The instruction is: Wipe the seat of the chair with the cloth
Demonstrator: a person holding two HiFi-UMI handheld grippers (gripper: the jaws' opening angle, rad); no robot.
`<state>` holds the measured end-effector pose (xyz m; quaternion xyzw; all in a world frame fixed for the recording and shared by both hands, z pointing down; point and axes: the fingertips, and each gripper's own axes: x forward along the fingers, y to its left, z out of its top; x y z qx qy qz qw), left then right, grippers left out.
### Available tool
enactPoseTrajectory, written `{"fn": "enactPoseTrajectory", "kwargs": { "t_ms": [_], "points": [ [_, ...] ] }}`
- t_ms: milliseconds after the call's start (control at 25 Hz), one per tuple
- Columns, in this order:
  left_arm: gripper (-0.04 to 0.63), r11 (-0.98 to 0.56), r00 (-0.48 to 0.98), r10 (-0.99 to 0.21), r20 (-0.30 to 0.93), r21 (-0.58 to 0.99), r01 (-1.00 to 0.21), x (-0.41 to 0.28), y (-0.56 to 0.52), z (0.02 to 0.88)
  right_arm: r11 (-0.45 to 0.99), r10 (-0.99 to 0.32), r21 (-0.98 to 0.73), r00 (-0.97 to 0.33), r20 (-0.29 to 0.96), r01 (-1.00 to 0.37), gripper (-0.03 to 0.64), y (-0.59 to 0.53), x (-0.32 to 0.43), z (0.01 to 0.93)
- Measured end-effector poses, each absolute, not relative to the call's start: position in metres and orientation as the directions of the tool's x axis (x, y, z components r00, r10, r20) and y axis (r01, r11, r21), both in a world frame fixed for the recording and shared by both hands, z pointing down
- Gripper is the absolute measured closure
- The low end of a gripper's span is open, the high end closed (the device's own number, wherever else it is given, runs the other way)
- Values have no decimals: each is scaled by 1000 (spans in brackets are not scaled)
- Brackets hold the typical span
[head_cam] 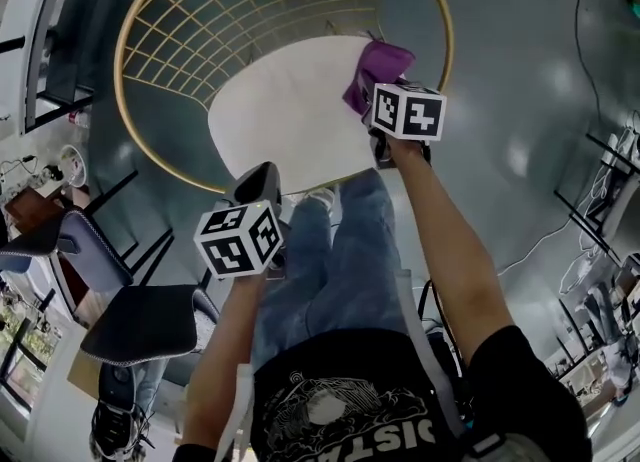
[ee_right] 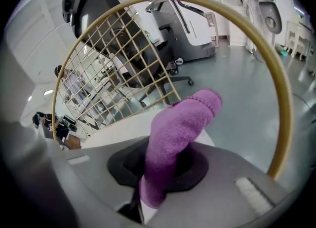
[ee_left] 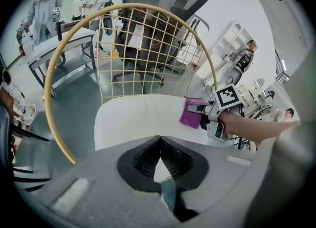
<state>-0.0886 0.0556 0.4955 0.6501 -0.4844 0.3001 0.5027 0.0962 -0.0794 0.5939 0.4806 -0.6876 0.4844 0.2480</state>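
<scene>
Pinched soft, light cloth [ee_right: 177,138] mid-fold in right gripper [ee_left: 203,118] (probably limp, floppy); held left gripper [ee_left: 159,145] closed, empty, by seat [head_cam: 290,110].

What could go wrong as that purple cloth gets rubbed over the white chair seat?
1. The right gripper pinches the cloth by one bunched end, so it might slip out under drag.
2. The cloth sits at the far edge of the seat beside the wire back; it could snag there.
3. The left gripper is shut on nothing, steadying nothing; the seat may shift when pushed.
</scene>
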Motion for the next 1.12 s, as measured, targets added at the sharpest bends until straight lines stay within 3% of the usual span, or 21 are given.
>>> {"fn": "enactPoseTrajectory", "kwargs": {
  "t_ms": [240, 520, 760, 1120],
  "points": [
    [601, -16, 357, -336, 871, 374, -927, -97, 50, 489, 126, -384, -313, -337, 860, -941, 552, -77, 110, 580],
    [601, 24, 347, -363, 865, 381, -924, -105, 57, 492, 275, -389, -445, -522, 759, -852, 552, -63, 45, 533],
    [601, 48, 291, -387, 875, 334, -941, -128, 70, 496, 396, -269, -553, -668, 693, -733, 552, -20, -43, 519],
    [601, 83, 230, -422, 877, 290, -953, -184, 94, 494, 448, -85, -667, -771, 631, -595, 552, 38, -171, 530]
  ]
}}
